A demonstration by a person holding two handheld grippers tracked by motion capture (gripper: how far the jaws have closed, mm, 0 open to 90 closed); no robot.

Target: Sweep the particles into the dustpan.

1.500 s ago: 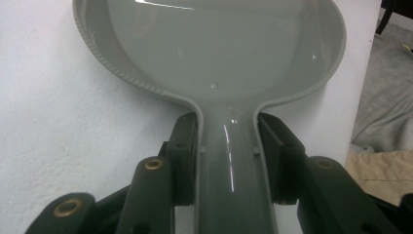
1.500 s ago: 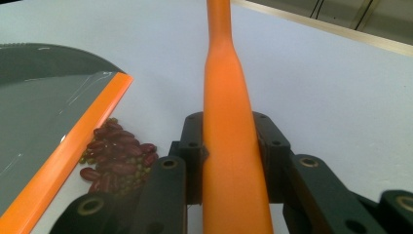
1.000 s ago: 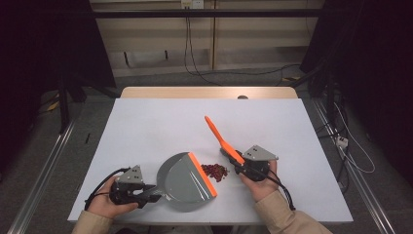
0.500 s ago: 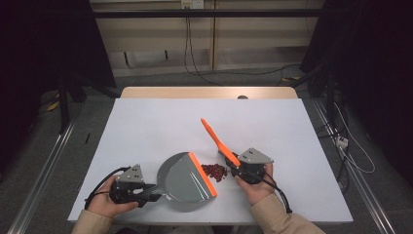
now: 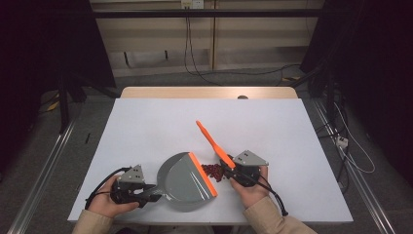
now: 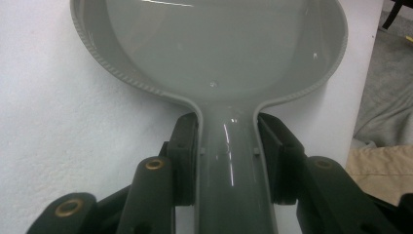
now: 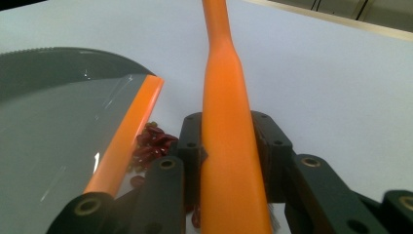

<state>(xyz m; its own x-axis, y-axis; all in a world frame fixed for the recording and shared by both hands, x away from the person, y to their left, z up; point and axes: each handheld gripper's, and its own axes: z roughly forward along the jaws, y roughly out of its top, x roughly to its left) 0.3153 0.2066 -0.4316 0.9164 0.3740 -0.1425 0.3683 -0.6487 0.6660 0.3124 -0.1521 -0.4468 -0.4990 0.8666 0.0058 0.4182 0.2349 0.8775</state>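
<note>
Since the beans (image 5: pixel 212 171) sit heaped on the counter (image 5: pixel 146 126) touching the dustpan (image 5: pixel 187 181) lip, a tilted lip lets them slip under. Left gripper (image 5: pixel 130 187) jaws pinch its handle; right gripper (image 5: pixel 238 170) jaws pinch the brush (image 5: pixel 213 140). A hard sweep scatters them.

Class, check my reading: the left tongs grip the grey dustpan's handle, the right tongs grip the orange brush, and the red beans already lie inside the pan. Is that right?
Not quite. The beans lie on the table just outside the dustpan's orange lip, not inside it; the high view shows this. The rest holds: left tongs grip the handle, right tongs grip the brush.
</note>
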